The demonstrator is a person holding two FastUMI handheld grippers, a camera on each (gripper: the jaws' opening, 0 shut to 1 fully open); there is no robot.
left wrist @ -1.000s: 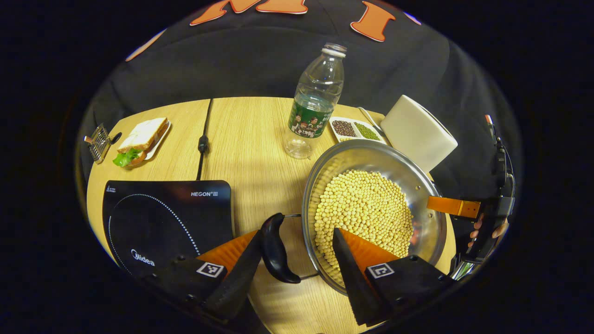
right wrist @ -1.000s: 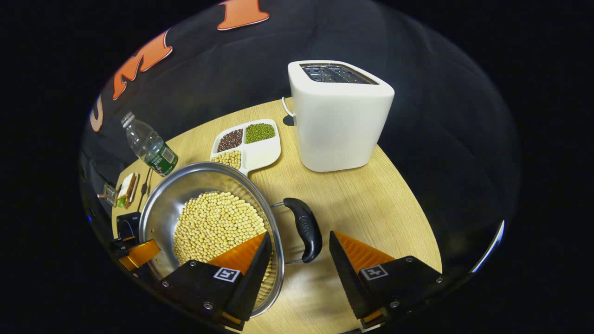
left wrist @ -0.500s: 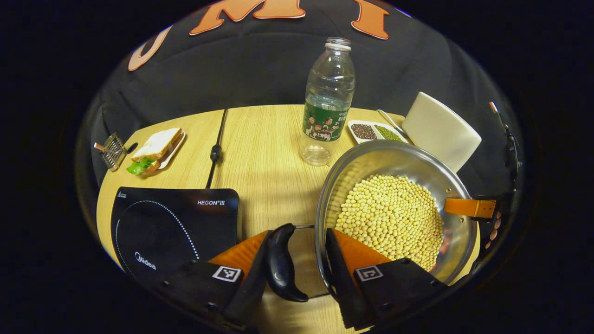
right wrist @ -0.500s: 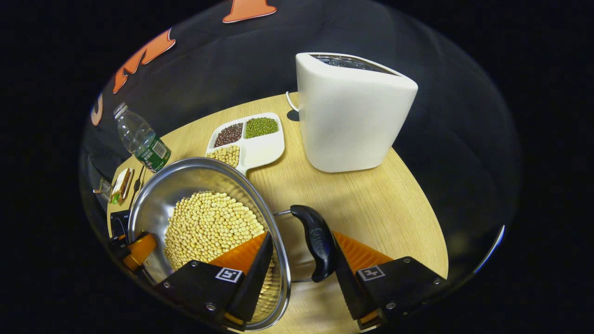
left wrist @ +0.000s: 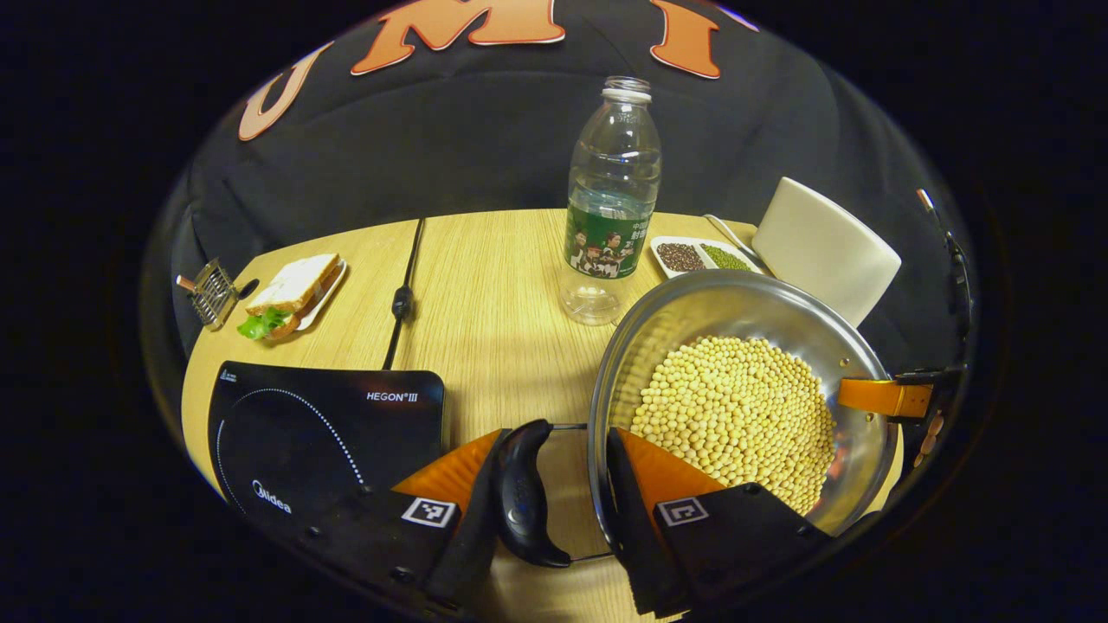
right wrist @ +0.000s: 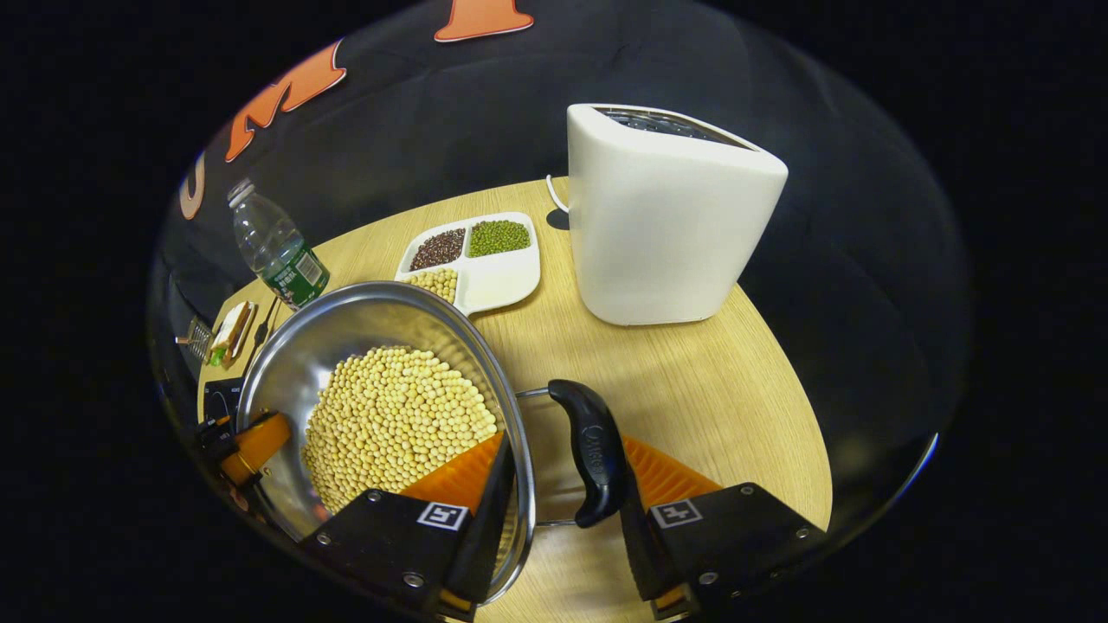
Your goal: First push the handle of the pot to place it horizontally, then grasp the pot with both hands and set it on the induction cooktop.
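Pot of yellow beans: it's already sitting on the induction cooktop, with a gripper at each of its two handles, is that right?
Not quite. The pot of beans is not on the induction cooktop; it is over the wooden table beside it, as the left gripper view shows. The left gripper and right gripper are each at a handle.

In the left gripper view, the shiny steel pot (left wrist: 744, 311) full of yellow beans hides part of the white tray (left wrist: 703, 255) with small beans. The left tool (left wrist: 554, 519) covers the near corner of the flat black cooktop (left wrist: 320, 433). The white toaster (left wrist: 822, 247) is cut off low down. In the right gripper view, the sandwich (right wrist: 232, 330) is too small to tell well.
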